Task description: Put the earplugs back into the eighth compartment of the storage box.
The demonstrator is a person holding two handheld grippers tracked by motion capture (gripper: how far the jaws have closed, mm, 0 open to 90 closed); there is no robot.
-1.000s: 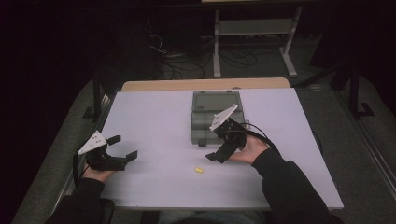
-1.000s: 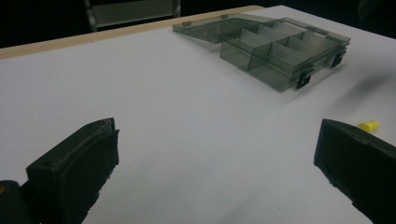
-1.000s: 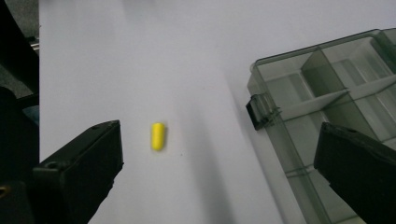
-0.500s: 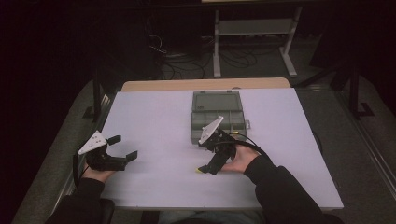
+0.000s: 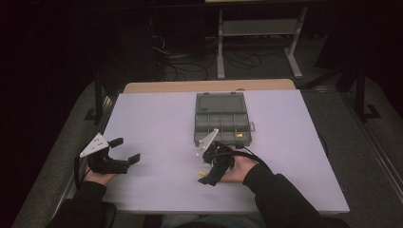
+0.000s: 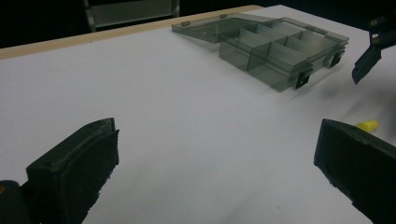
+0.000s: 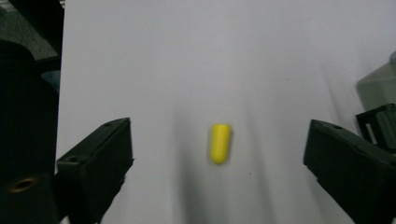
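Observation:
A small yellow capsule-shaped piece (image 7: 220,142) lies on the white table (image 5: 157,118), between the wide-apart jaws of my open right gripper (image 7: 219,130). From above, that right gripper (image 5: 206,169) hovers over the piece (image 5: 203,173) near the table's front middle. My left gripper (image 5: 126,149) rests open and holds nothing at the front left. Its own view has the left gripper (image 6: 212,140) facing the piece (image 6: 367,125) at the right edge. A grey compartment box (image 5: 222,118) stands behind with its lid laid back flat. One compartment holds another yellow piece (image 5: 239,135).
The box (image 6: 280,51) has black latches on its front wall, and its corner (image 7: 380,88) is close to my right jaw. A wooden strip (image 5: 209,86) edges the table's far side. Beyond it are a metal stand (image 5: 259,28) and cables on a dark floor.
My right gripper has moved from the box's front toward the table's near edge and now straddles the yellow piece. The left gripper has stayed put.

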